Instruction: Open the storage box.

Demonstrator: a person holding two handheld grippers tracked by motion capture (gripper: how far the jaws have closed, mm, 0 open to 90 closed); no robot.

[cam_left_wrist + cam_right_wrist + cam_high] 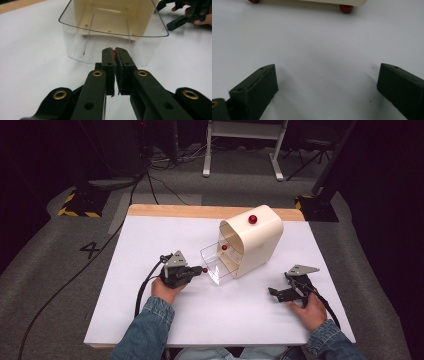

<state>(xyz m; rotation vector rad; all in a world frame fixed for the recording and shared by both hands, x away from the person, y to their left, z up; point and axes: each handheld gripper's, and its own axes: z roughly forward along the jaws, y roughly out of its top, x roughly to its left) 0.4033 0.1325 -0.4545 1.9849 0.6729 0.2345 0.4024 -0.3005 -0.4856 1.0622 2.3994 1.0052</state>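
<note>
On the white tabletop (150, 270) stands a cream cabinet (256, 240) with a rounded top and a red knob (252, 219) on its upper face. A clear plastic drawer (216, 262) sticks out of the cabinet's open front. Just in front of that drawer, the left gripper (199, 270) has its jaws pinched together on the drawer's small red knob (114, 53). Beside the cabinet, well apart from it, the right gripper (278, 292) rests with jaws spread wide.

drawer (216, 262) juts from the box (255, 242) mid-table (150, 320) — left gripper (200, 270) at its front; right gripper (275, 292) rightward.
</note>
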